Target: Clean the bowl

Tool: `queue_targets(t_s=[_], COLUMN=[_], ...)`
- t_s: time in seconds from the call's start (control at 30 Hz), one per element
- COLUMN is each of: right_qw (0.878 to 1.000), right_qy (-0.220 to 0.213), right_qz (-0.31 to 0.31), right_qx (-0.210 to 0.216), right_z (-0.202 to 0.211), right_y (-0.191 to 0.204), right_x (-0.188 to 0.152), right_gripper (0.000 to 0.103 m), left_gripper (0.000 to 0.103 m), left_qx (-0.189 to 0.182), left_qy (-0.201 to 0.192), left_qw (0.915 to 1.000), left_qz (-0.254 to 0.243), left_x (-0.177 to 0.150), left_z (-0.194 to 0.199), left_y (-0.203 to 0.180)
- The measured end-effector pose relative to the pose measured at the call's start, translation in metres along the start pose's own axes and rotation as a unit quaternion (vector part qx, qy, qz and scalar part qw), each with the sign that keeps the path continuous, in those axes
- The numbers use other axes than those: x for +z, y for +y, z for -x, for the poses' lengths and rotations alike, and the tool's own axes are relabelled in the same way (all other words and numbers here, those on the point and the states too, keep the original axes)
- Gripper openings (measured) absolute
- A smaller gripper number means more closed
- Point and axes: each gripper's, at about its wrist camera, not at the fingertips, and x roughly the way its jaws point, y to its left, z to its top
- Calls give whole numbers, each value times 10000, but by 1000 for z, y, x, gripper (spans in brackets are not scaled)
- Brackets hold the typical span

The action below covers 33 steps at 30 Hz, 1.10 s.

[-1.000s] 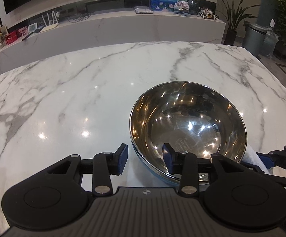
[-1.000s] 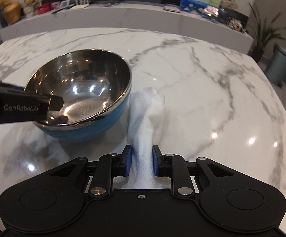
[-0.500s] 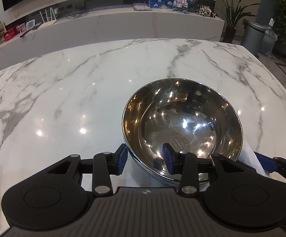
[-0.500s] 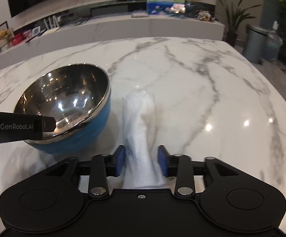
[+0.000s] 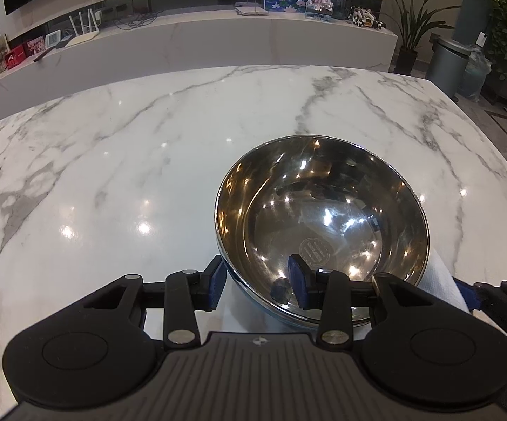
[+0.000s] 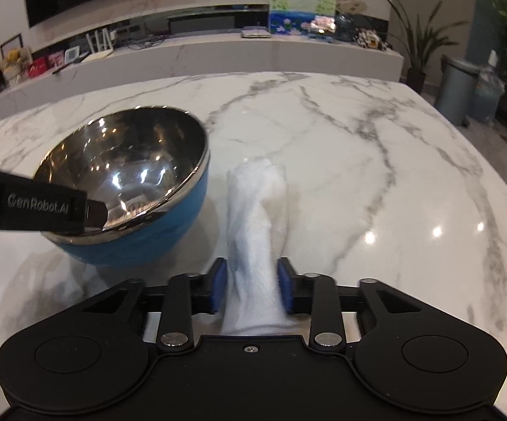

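Observation:
A steel bowl (image 5: 323, 217) with a blue outside (image 6: 137, 242) sits on the white marble table (image 5: 148, 161). My left gripper (image 5: 255, 286) is open and straddles the bowl's near rim, one finger inside, one outside. It shows from the side in the right wrist view (image 6: 88, 210). A white cloth (image 6: 253, 224) lies to the right of the bowl. My right gripper (image 6: 251, 289) has its pads on both sides of the cloth, wider apart than before; I cannot tell if they press it. The cloth's edge shows in the left wrist view (image 5: 443, 280).
A long marble counter (image 5: 218, 42) with pictures, a router and small items runs behind the table. A grey bin (image 5: 448, 66) and potted plants (image 5: 411, 31) stand at the far right. The table's right edge (image 6: 499, 175) curves close by.
My right gripper's fingers have spread apart around the cloth. The bowl's rim has come between my left gripper's fingers. The right wrist view has swung and tilted.

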Motion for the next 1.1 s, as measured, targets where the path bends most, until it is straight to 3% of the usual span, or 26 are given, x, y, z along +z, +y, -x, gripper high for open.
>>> queue_targets(t_s=[0.1, 0.3, 0.4, 0.6, 0.7, 0.83, 0.97, 1.1], right_qw=[9999, 9976, 9966, 9978, 9979, 9977, 9977, 9977], right_qy=[-34, -648, -730, -355, -206, -141, -135, -139], right_qz=[-56, 211, 369, 472, 495, 522, 514, 516], right_qx=[124, 116, 137, 306, 365, 402, 420, 426], right_z=[3, 27, 31, 22, 18, 16, 16, 17], right_y=[-2, 3, 7, 13, 15, 17, 18, 17], right_x=[3, 9, 9, 6, 4, 2, 1, 2], right_gripper=[15, 15, 15, 15, 15, 15, 15, 15], left_gripper=[37, 35, 35, 37, 51, 60, 60, 52], left_qx=[0, 43, 54, -8, -105, -124, -239, -394], left_qy=[4, -20, -39, -36, 40, 236, 289, 277], left_qw=[10000, 10000, 9999, 10000, 9999, 9992, 9985, 9983], left_qz=[-32, -67, -132, -92, 91, 312, 391, 337], left_x=[0, 1, 2, 4, 4, 4, 3, 3], left_z=[0, -3, -4, -5, -4, -6, -7, -8], left_y=[-1, -3, -5, -4, 0, 4, 6, 4])
